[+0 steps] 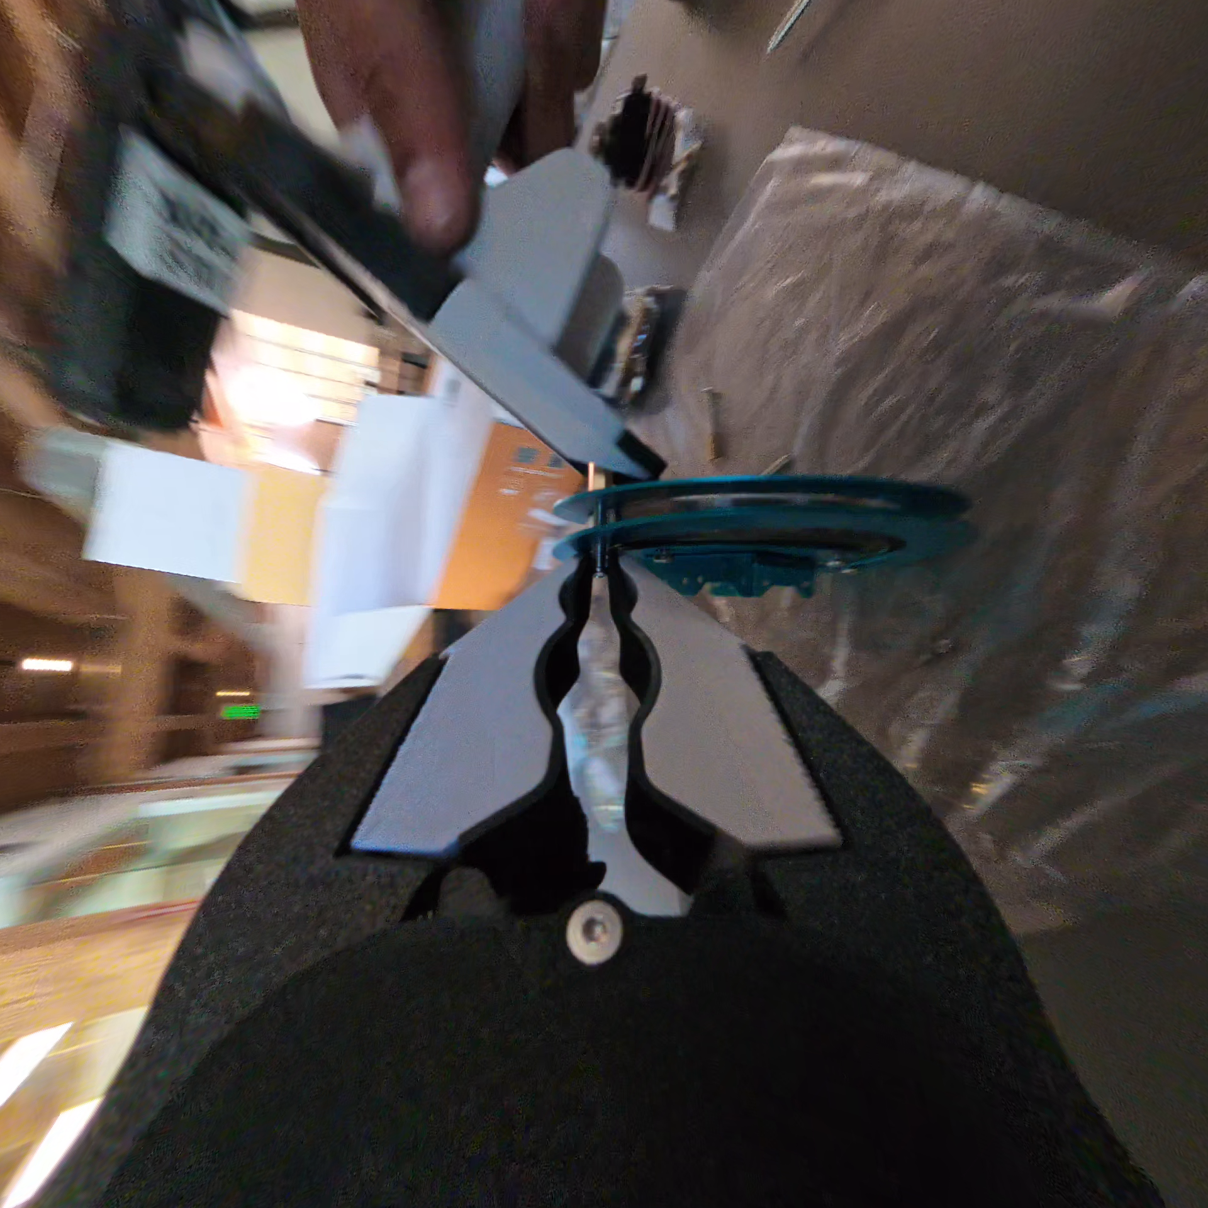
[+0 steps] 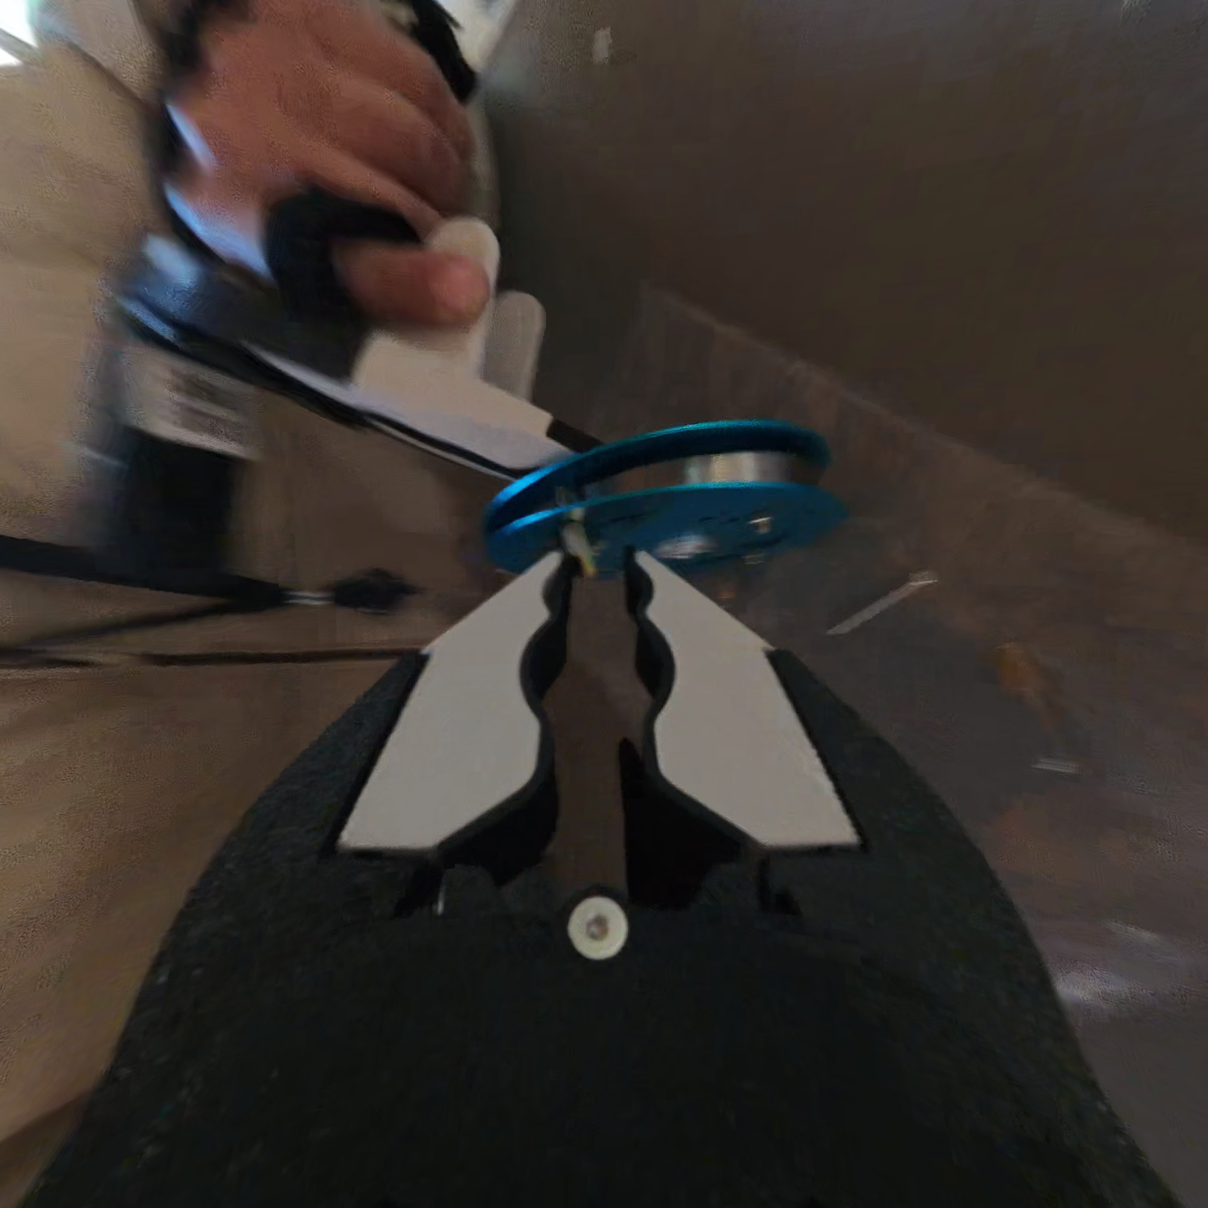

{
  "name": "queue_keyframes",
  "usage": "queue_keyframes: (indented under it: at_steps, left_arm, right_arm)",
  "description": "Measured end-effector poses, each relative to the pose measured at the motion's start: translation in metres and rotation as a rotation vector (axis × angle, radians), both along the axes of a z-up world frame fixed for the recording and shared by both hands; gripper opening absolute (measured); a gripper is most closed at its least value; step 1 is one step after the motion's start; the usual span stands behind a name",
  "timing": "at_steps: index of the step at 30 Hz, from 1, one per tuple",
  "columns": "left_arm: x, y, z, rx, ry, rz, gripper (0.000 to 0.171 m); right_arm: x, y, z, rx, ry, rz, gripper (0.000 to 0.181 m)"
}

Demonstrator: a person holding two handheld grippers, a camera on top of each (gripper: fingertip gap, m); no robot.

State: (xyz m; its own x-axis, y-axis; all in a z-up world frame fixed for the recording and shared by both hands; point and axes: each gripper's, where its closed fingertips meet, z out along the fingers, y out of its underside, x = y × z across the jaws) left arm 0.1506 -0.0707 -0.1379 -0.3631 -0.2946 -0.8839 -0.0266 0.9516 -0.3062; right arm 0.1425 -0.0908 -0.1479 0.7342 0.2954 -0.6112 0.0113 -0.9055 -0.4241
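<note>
- In the left wrist view, the left gripper (image 1: 600, 570) sits nearest the lens, its grey fingers (image 1: 477, 732) drawn almost together, tips pinching a thin dark pin on the rim of a blue two-disc assembly (image 1: 765, 516).
- The assembly hangs in the air just past those tips: two flat blue discs stacked one above the other, a shiny metal hub between them, a small blue circuit board (image 1: 738, 578) fixed under the lower disc.
- Here the discs lie edge-on and level, their broad faces up and down, their width running left to right across the frame; the axis through both discs stands upright.
- The right gripper (image 1: 637, 461) reaches in from upper left, its tip at the top disc's rim, a hand (image 1: 418, 131) above it on the handle.
- Behind lie crinkled clear plastic sheeting (image 1: 915, 366) and a blurred white and orange box (image 1: 457, 497).
- In the right wrist view, the right gripper (image 2: 596, 563) shows a narrow gap between its fingers (image 2: 464, 725); the tips meet the lower disc's near edge at a small pale fitting, though blur hides whether they clamp it.
- The same assembly (image 2: 667, 497) tilts slightly here, left side lower.
- The left gripper (image 2: 555, 451) comes from upper left, held by a hand (image 2: 340, 150), tip at the upper disc's rim.
- Beyond, a brown surface (image 2: 915, 261) is blurred.
</note>
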Motion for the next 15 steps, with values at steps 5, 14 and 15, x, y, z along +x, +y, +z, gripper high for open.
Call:
queue_keyframes:
  at_steps: [5, 14, 15]
  left_arm:
    - [-0.005, 0.007, -0.007, -0.325, 0.423, 0.034, 0.003]
    - [-0.022, -0.005, -0.007, -0.933, 1.200, 0.035, 0.003]
    - [-0.021, -0.005, -0.007, -0.954, 1.224, 0.027, 0.003]
  right_arm:
    - [0.020, 0.008, 0.008, 0.550, -0.843, 0.110, 0.034]
    - [0.006, 0.014, 0.018, 0.964, -1.748, 0.166, 0.021]
    - [0.007, 0.015, 0.016, 0.963, -1.766, 0.165, 0.021]
